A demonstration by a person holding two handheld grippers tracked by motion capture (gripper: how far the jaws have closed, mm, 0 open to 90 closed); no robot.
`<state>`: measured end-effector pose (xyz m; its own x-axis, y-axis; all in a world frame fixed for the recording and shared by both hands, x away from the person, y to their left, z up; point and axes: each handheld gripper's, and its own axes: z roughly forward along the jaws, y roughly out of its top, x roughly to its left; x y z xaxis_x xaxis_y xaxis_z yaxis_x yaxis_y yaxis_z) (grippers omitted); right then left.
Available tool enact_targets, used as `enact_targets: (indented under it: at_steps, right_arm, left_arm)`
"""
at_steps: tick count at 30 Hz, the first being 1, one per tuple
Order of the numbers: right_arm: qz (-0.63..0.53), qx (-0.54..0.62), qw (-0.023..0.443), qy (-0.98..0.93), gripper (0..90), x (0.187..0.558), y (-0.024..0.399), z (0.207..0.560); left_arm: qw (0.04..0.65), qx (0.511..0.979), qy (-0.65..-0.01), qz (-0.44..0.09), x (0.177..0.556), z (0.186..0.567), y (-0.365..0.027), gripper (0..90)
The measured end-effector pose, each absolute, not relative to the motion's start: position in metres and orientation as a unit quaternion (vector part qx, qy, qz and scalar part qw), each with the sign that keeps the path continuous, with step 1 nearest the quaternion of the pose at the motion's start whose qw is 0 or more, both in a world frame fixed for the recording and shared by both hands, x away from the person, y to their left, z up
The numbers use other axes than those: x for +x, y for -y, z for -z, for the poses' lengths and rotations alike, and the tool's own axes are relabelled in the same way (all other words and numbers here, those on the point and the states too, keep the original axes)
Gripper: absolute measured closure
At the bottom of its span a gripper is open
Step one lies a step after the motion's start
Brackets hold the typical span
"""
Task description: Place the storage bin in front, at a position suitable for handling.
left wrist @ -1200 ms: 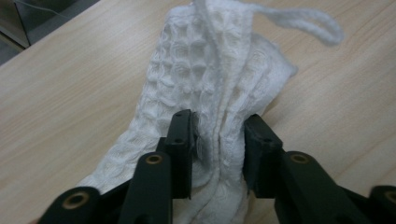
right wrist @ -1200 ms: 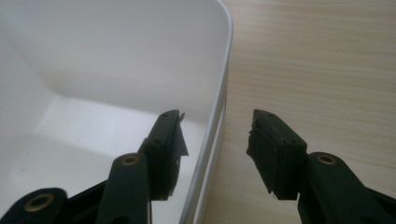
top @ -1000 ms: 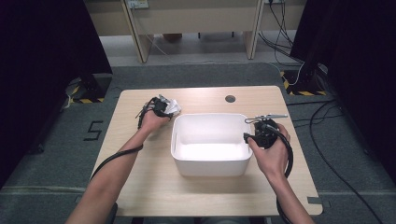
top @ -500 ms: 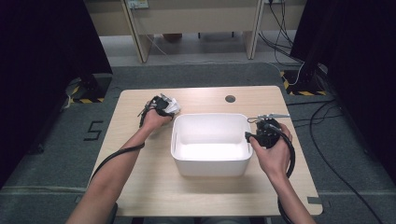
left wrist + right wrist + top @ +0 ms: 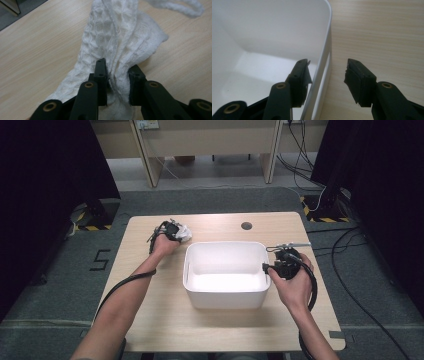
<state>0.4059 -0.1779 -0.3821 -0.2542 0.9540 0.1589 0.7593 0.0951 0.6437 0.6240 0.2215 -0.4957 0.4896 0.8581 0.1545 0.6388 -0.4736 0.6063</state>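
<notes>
A crumpled white waffle-knit cloth lies on the wooden table at the far left of the white plastic bin. My left gripper has just been closing its jaws and now pinches a fold of the cloth between its pads. My right gripper straddles the bin's right wall, one jaw inside and one outside. A gap shows between the outer pad and the wall, so it stands open.
The bin's inside holds nothing. A small dark round hole sits in the tabletop behind the bin. Bare wood lies in front of the bin and to its left. Black cables trail from both grippers along the forearms.
The left hand has edged slightly onto the cloth. The right hand and the bin have stayed where they were.
</notes>
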Motion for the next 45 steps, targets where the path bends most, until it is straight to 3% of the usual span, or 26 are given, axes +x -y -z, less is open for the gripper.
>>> enact_targets:
  at_steps: [13, 22, 27, 30, 31, 33, 39, 45]
  right_arm:
    - [-0.322, 0.598, 0.111, -0.725, 57.1, 0.404, 0.185, 0.379]
    - [-0.312, 0.614, 0.102, -0.718, 72.0, 0.404, 0.176, 0.378]
    - [-0.284, 0.628, 0.104, -0.717, 77.7, 0.404, 0.166, 0.385]
    - [-0.276, 0.645, 0.105, -0.705, 79.7, 0.404, 0.163, 0.385]
    - [-0.272, 0.649, 0.108, -0.702, 80.2, 0.404, 0.162, 0.385]
    - [-0.265, 0.655, 0.115, -0.698, 80.8, 0.403, 0.158, 0.384]
    - [-0.27, 0.66, 0.117, -0.692, 80.7, 0.403, 0.158, 0.385]
    - [-0.27, 0.659, 0.125, -0.691, 80.9, 0.402, 0.156, 0.384]
  left_arm:
    - [0.274, 0.828, -0.443, -0.206, 0.58, 0.468, -0.236, 78.8]
    - [0.33, 0.819, -0.408, -0.233, 0.502, 0.431, -0.256, 78.7]
    - [0.369, 0.818, -0.375, -0.231, 0.422, 0.423, -0.259, 78.7]
    - [0.379, 0.818, -0.373, -0.22, 0.4, 0.426, -0.26, 78.6]
    - [0.385, 0.817, -0.367, -0.222, 0.373, 0.429, -0.258, 78.7]
    - [0.395, 0.815, -0.362, -0.22, 0.353, 0.43, -0.257, 78.6]
    - [0.417, 0.816, -0.339, -0.216, 0.311, 0.425, -0.243, 78.6]
    - [0.426, 0.813, -0.337, -0.209, 0.307, 0.429, -0.225, 78.7]
